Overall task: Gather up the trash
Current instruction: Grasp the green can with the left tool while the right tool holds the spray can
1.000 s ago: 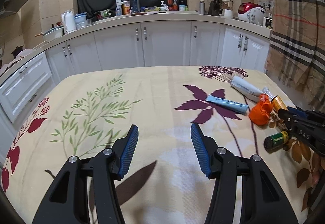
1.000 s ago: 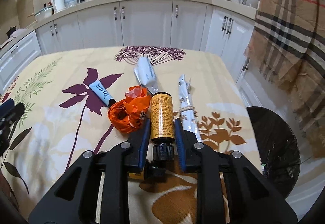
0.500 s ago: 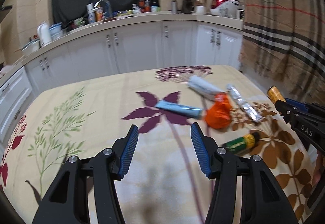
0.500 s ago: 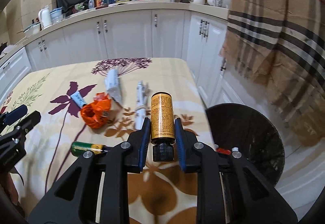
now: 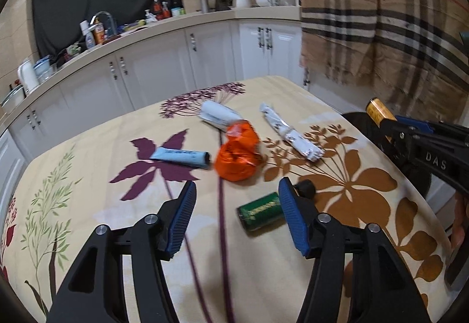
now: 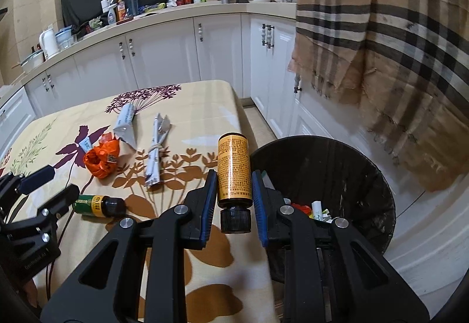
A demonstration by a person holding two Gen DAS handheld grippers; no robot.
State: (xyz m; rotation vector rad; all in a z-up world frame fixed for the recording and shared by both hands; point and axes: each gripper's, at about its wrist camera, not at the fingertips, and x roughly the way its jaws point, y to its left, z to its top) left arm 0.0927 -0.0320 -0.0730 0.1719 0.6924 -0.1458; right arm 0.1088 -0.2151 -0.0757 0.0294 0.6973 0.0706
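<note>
- Bottle in transit: the right gripper [image 6: 233, 186], clenched on an orange-labelled bottle [image 6: 233, 167] with its black cap toward the camera, now sits at the table's right edge, with the black trash bin [image 6: 346, 164] filling the lower right of its view. A second ago the same bottle hung over the middle of the flowered table [image 6: 187, 106], and the bin was only a sliver at the frame's edge.
- Bin contents: scraps of red and white litter show at the bin's bottom, just right of the gripper's right finger. The bottle is not yet over the opening; it looks to be above the table's edge, beside the rim.
- Left gripper [image 5: 234, 217] swinging in: its jaws are opening and hold nothing, and the green-labelled bottle [image 5: 261, 211] lying on the table, a second ago far off at the right edge of this view, now lies between them, near the right finger and untouched.
- Remaining litter: a blue tube [image 5: 180, 157], a crumpled orange bag [image 5: 237, 154], a white tube [image 5: 218, 115] and a silvery wrapper [image 5: 288, 132] lie in a loose row across the middle of the left view.
- Reading: one drop seems close at hand, and the left side appears lined up for the green bottle next, so the clearing is barely begun.
</note>
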